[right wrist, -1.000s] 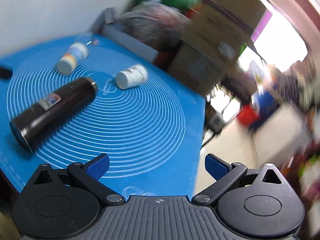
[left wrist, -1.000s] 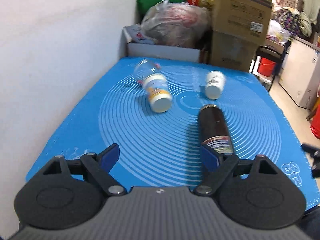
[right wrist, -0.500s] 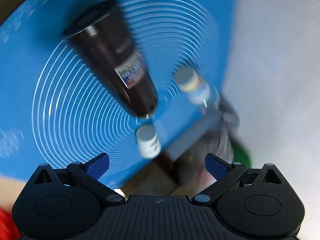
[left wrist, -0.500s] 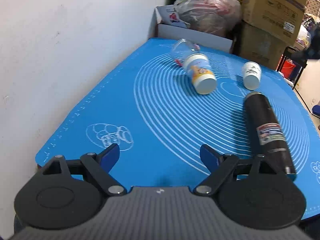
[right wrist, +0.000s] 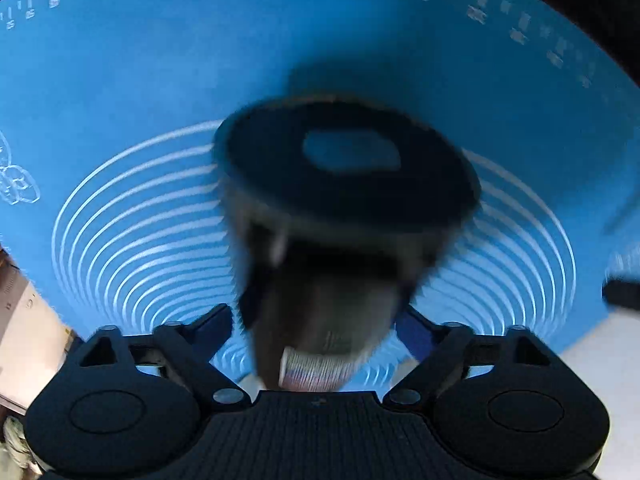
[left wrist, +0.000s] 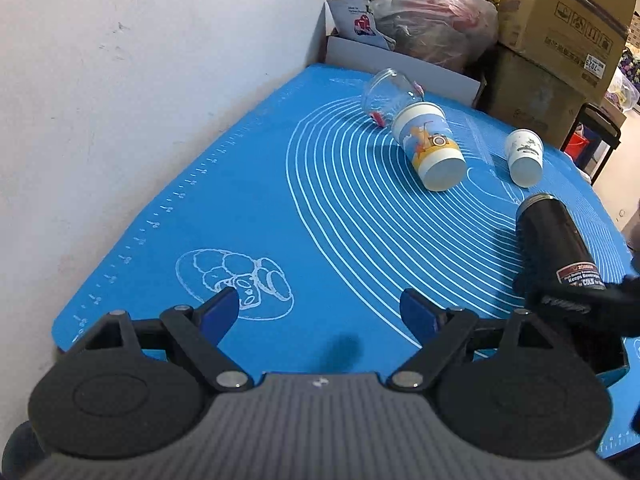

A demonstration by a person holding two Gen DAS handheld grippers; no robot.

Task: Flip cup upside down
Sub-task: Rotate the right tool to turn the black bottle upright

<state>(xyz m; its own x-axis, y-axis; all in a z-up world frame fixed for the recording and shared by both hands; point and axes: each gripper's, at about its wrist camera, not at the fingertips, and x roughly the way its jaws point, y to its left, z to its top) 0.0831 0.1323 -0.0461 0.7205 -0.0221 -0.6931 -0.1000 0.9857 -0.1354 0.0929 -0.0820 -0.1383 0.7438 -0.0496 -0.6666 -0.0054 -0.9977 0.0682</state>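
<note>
A black tumbler (left wrist: 554, 246) lies on its side on the blue mat (left wrist: 248, 208) at the right. My right gripper (left wrist: 576, 304) reaches over its near end in the left wrist view. In the right wrist view the tumbler (right wrist: 344, 216) fills the space between the open fingers of my right gripper (right wrist: 320, 320), blurred, base end toward the camera; contact cannot be told. My left gripper (left wrist: 320, 308) is open and empty over the mat's near left part.
A blue-and-orange paper cup (left wrist: 430, 146), a clear plastic cup (left wrist: 386, 94) and a small white paper cup (left wrist: 524, 156) lie on their sides at the far end. Cardboard boxes (left wrist: 556, 40) and a plastic bag (left wrist: 432, 20) stand behind. A white wall (left wrist: 120, 80) runs along the left.
My right gripper has swung down over the black tumbler, which now sits between its fingers. My left gripper has moved left toward the wall.
</note>
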